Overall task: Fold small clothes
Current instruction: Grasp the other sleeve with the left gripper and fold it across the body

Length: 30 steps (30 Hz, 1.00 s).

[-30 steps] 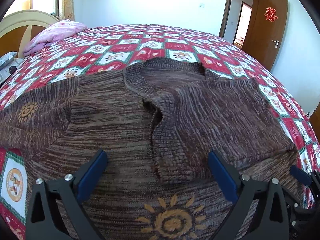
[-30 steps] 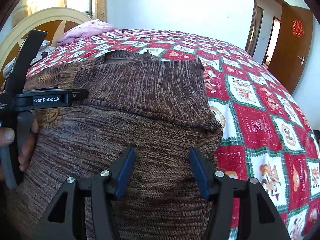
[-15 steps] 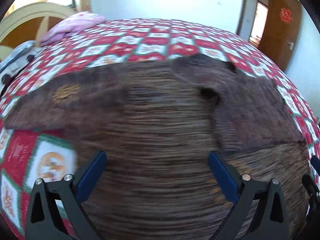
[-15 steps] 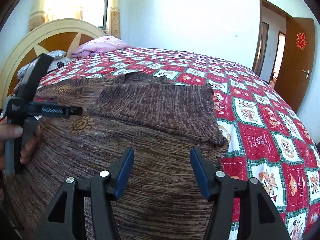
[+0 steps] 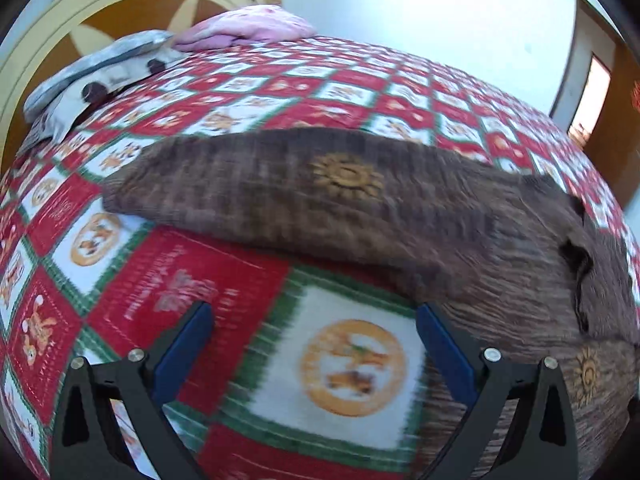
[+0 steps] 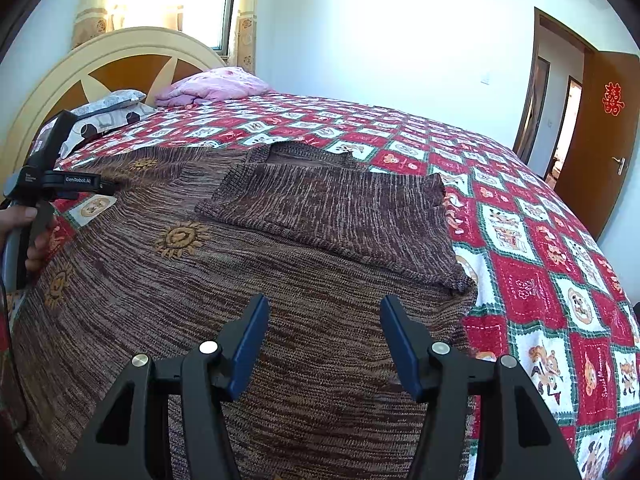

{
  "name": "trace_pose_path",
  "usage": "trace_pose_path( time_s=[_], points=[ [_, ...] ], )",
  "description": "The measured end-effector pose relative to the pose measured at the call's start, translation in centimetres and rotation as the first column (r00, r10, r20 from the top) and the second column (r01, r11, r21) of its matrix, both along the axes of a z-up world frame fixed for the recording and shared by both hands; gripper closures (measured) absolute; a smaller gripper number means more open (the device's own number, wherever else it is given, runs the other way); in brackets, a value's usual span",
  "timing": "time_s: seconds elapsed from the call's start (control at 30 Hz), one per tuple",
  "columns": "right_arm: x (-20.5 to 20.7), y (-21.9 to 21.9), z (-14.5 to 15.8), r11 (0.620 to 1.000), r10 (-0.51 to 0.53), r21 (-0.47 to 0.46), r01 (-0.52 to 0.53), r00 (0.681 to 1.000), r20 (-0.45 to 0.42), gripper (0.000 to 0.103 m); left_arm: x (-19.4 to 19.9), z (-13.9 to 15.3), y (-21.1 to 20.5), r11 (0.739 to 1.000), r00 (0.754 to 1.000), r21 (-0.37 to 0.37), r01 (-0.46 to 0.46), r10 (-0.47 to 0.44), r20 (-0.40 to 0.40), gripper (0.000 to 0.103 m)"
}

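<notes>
A brown knitted sweater (image 6: pixel 248 280) with orange sun motifs lies flat on the bed. Its right sleeve (image 6: pixel 344 216) is folded across the chest. The left sleeve (image 5: pixel 280 196) stretches out to the left over the quilt. My left gripper (image 5: pixel 312 316) stands open above bare quilt, just below that sleeve, with nothing between its blue pads. In the right wrist view the left gripper (image 6: pixel 108 186) shows at the far left, in a hand, near the sleeve. My right gripper (image 6: pixel 324 308) hovers open over the sweater's lower body, holding nothing.
A red, white and green patchwork quilt (image 6: pixel 540 264) covers the bed. A pink blanket (image 6: pixel 212 86) and a grey patterned pillow (image 6: pixel 108 114) lie by the round headboard (image 6: pixel 120 64). A brown door (image 6: pixel 600 136) stands open at the right.
My left gripper has swung left, off the sweater's body to the quilt below the outstretched left sleeve. The right gripper has tilted up a little over the sweater's lower part, still open.
</notes>
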State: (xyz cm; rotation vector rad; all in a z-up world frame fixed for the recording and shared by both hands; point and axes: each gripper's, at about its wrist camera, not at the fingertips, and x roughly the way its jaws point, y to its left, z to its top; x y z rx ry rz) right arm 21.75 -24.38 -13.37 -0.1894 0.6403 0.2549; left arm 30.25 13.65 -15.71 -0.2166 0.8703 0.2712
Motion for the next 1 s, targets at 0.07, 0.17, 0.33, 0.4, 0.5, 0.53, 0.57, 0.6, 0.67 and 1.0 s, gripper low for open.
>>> trace_pose_path(
  time_s=[0.07,0.17,0.33,0.4,0.5,0.53,0.57,0.6,0.67,1.0],
  points=[
    [-0.2,0.1,0.1,1.000,0.002,0.003,-0.002,1.000,0.007,0.044,0.0,0.1,0.9,1.000,1.000,0.006,-0.026,0.026,0.001,0.000],
    [-0.4,0.2,0.2,1.000,0.009,0.001,-0.009,1.000,0.020,0.044,0.1,0.0,3.5,0.994,0.995,-0.031,-0.100,0.100,-0.001,0.000],
    [-0.7,0.7,0.4,1.000,0.023,-0.013,-0.022,0.999,0.038,0.044,0.3,0.3,7.8,0.970,0.978,-0.135,-0.202,0.207,0.029,0.004],
    [-1.0,0.9,0.4,0.999,0.029,-0.025,-0.028,0.998,0.049,0.044,0.4,0.4,9.5,0.954,0.969,-0.191,-0.232,0.244,0.042,0.009],
    [-1.5,1.3,0.7,0.999,0.046,-0.033,-0.043,0.996,0.075,0.044,1.2,0.3,11.6,0.931,0.956,-0.251,-0.266,0.287,0.052,0.015],
    [-1.6,1.4,0.8,0.998,0.049,-0.032,-0.047,0.995,0.081,0.044,1.4,0.2,12.1,0.926,0.954,-0.263,-0.272,0.294,0.050,0.016],
    [-1.7,1.5,0.9,0.998,0.056,-0.029,-0.054,0.994,0.090,0.044,1.8,0.1,12.7,0.920,0.950,-0.272,-0.283,0.308,0.052,0.020],
    [-1.9,1.6,1.0,0.998,0.062,-0.026,-0.060,0.993,0.097,0.044,2.1,0.0,13.0,0.917,0.947,-0.272,-0.291,0.317,0.053,0.025],
    [-2.0,1.6,1.0,0.997,0.071,-0.023,-0.069,0.992,0.103,0.044,2.7,0.0,13.7,0.915,0.941,-0.253,-0.313,0.335,0.049,0.039],
    [-1.2,1.2,0.4,0.999,0.043,-0.004,-0.043,0.997,0.069,0.044,2.6,1.4,14.5,0.932,0.945,-0.216,-0.290,0.314,0.087,0.091]
  ],
)
